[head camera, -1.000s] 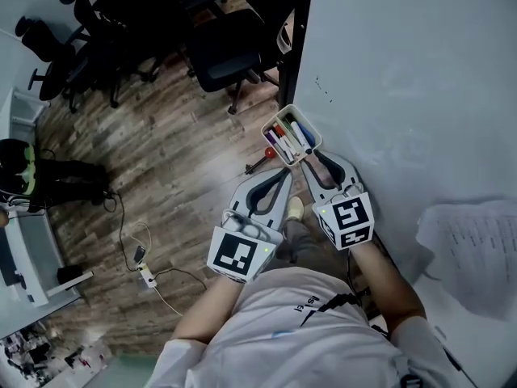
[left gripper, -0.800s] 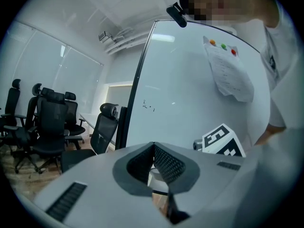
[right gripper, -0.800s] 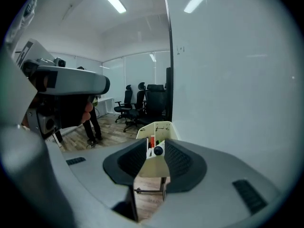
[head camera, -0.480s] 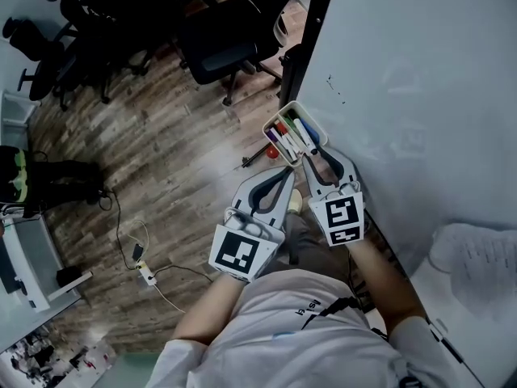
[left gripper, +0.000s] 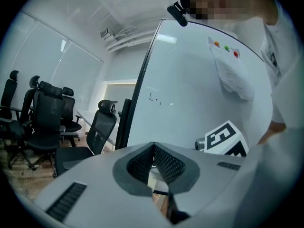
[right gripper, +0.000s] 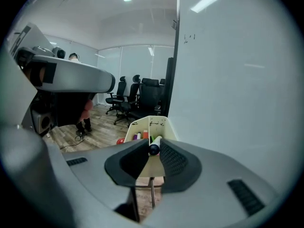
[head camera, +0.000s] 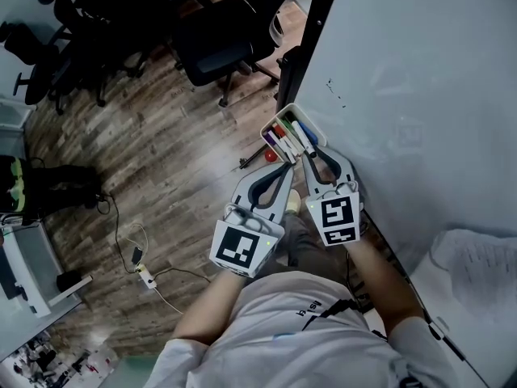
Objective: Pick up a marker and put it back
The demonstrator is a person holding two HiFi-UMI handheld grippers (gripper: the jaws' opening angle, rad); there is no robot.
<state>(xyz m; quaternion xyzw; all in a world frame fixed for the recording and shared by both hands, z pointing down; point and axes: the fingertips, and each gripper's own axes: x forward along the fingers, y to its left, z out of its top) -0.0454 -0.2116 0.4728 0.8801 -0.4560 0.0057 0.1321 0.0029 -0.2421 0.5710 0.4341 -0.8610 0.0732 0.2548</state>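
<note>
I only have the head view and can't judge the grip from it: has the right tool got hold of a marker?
Observer: Yes, the right gripper view shows the right tool closed on a dark-capped marker at its tips.
Operator: Lifted out yet?
Observer: No, it sits in the cream tray among other markers.
Operator: And the other hand?
Observer: The left tool is shut, with nothing between its jaws.

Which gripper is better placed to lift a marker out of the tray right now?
Right. The right gripper has a dark-capped marker between its jaws at the tray; the left gripper is shut on nothing, its tips short of the tray.
</note>
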